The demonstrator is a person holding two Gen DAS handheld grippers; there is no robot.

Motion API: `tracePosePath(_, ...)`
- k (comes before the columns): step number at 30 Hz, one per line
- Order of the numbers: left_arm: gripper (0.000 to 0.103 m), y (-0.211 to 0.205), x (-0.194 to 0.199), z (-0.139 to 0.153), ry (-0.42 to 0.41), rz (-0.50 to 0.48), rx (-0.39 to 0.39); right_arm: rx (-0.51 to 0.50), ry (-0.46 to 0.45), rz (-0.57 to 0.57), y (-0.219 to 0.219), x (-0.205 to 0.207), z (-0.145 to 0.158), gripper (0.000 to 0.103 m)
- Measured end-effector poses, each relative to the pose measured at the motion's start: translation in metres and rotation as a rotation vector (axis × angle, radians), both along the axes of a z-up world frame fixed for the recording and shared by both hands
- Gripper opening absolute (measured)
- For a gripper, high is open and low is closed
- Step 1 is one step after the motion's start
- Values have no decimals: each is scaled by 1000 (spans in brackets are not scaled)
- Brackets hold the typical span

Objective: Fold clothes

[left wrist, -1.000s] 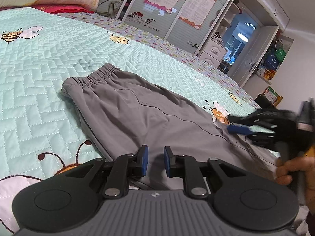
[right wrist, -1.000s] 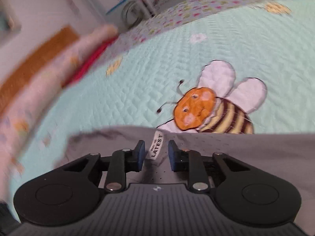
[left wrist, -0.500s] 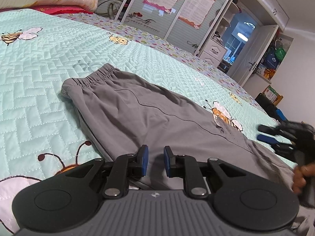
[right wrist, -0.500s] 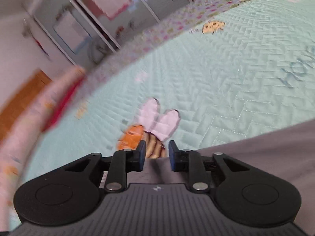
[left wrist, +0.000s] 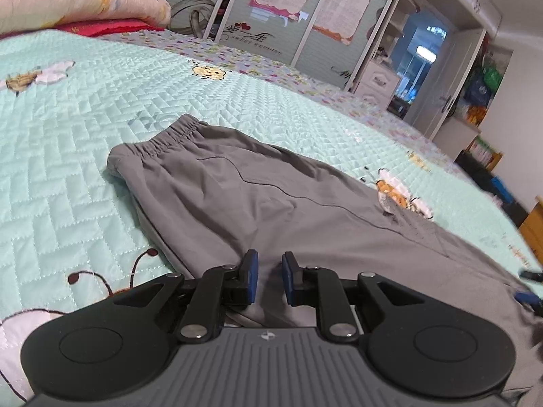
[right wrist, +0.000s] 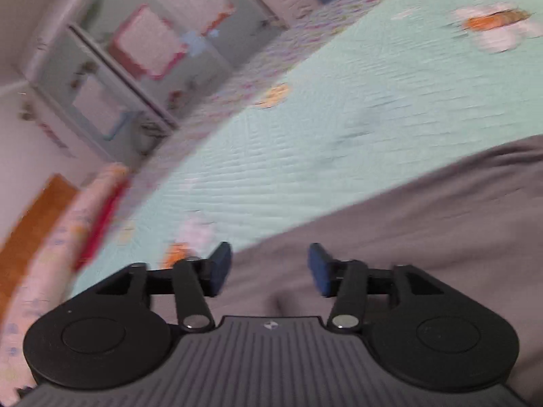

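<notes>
Right wrist view's blurry: right tongs (right wrist: pixel 269 266) gape empty over the trousers (right wrist: pixel 424 237); left tongs (left wrist: pixel 268 276), slightly parted, hold nothing. A hasty grab might snag one layer.

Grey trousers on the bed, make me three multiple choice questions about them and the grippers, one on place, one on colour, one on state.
1. The trousers' elastic waistband lies:
A. far end, upper left in the left wrist view
B. under the pillow
C. off the bed

2. The bed cover is mostly:
A. dark brown
B. pale green
C. black

3. The right gripper is:
A. shut on the waistband
B. shut on a pillow
C. open above the trousers

Answers: A, the waistband of the trousers sits upper left; B, the bed cover is pale green; C, the right gripper has its jaws apart with nothing between them.
</notes>
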State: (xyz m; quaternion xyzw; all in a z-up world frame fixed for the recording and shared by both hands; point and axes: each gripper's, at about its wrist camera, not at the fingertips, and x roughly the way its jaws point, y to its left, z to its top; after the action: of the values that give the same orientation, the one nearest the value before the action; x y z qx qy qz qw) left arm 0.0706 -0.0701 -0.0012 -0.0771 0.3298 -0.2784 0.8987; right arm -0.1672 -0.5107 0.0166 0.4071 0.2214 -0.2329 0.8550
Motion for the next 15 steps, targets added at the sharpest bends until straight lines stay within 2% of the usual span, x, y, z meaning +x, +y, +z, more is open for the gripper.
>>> tracePosePath(1,19,-5,-1,3,3,11,30,35,14,-11,-7,-11,-4,48)
tracePosePath(3,20,-16,-4,13,14,33,89,84,-20,-30,-10,-38,-4,49)
tracePosePath(5,22,-26,-9,24,30,54,146,22,-59,12,5,-62,13,49)
tracePosePath(6,22,-27,-16,32,23,58,144,-12,-78,40,15,-75,22,49)
tracePosePath(8,23,-25,-43,52,-24,31,91,-51,-100,100,37,-104,36,49)
tracePosePath(11,30,-27,-100,77,-61,-82,26,-87,-85,185,68,-147,44,49)
tracePosePath(15,39,-45,-192,83,-57,-338,31,-113,-26,273,96,-197,39,49)
